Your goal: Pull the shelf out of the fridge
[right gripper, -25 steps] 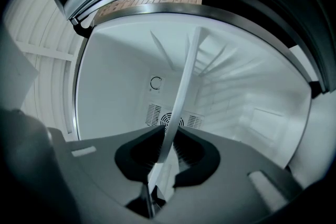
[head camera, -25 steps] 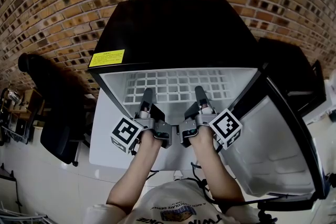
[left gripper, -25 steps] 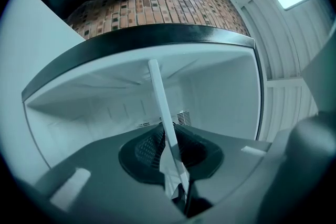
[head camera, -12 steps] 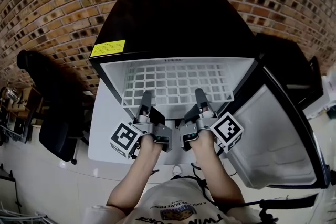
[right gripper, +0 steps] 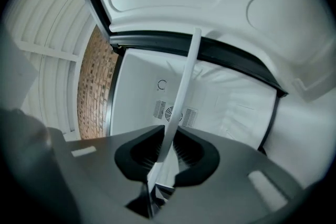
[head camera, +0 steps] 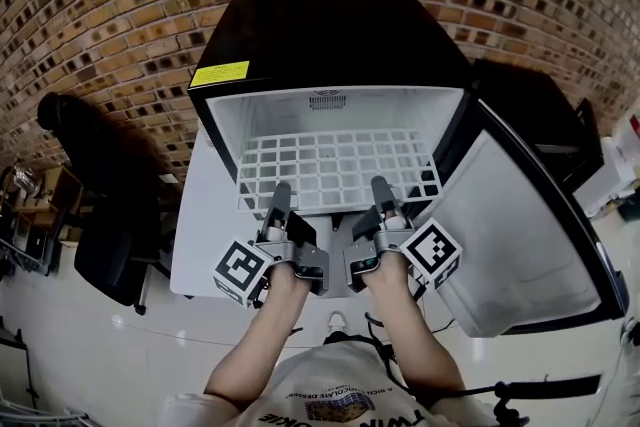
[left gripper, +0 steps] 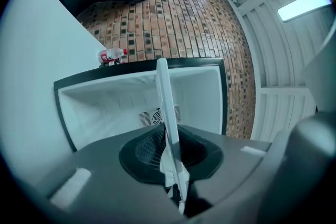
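The shelf [head camera: 338,170], partly out of the fridge [head camera: 330,45], is pinched at its front edge by our left gripper [head camera: 282,192] and right gripper [head camera: 380,187], yet the right jaws are opening around it, so we risk that side slipping and the shelf jamming askew.

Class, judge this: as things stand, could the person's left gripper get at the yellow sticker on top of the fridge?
Probably not yet: the left gripper is clamped on the wire shelf at its front edge. Nothing blocks the yellow sticker, so letting go first should free the way.
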Tool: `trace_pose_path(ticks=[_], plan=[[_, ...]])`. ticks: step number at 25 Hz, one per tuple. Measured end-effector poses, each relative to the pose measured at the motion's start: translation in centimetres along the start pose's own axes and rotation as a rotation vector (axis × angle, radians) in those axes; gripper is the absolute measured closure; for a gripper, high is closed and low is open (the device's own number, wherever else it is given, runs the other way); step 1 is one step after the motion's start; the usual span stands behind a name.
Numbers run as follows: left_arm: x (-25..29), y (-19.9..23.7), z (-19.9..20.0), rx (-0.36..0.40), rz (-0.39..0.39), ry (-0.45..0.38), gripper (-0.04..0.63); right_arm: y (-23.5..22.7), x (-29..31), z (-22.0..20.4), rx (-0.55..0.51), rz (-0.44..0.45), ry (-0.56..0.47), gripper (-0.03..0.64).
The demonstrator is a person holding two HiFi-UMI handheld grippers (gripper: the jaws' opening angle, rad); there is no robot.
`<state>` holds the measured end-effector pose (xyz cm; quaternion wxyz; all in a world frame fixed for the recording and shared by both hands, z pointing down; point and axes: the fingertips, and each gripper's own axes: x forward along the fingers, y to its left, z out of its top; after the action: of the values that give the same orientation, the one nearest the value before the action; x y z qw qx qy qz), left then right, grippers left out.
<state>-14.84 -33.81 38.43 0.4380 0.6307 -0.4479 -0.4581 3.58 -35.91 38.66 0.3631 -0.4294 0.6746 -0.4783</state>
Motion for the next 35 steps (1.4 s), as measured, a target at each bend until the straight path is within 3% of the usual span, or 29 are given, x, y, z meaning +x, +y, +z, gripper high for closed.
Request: trace_pose_path(ticks=[7,12,18,24,35], plan=[[-2.7,-0.7,-0.5,-0.014,-0.020,0.016,0.568,0.6,-3.3,-1.1,-0.026,0.001,-0.005,0.570],[-5.0,-2.5,-0.9,0.004,-0.097,0.018,0.566,1.4,-5.9,-1.4,-0.077,0.025,-0.014,0.565],[-8.1,-3.9,-1.2,0.017,-0.188,0.017,0.565,3.1,-9.0,-2.6,-0.136,0.142,-0.026,0.552],[-11.0,-5.2,-1.3,0.066,-0.249,0.010,0.565,4.2,-11.6,-3.6,-0.162,0.194,-0.027,0.548],[-13.5,-5.9,-1.1,0.093,-0.281,-0.003,0.561,5.4,-13.4,-4.9,-0.194,0.238,-0.014,0.545]])
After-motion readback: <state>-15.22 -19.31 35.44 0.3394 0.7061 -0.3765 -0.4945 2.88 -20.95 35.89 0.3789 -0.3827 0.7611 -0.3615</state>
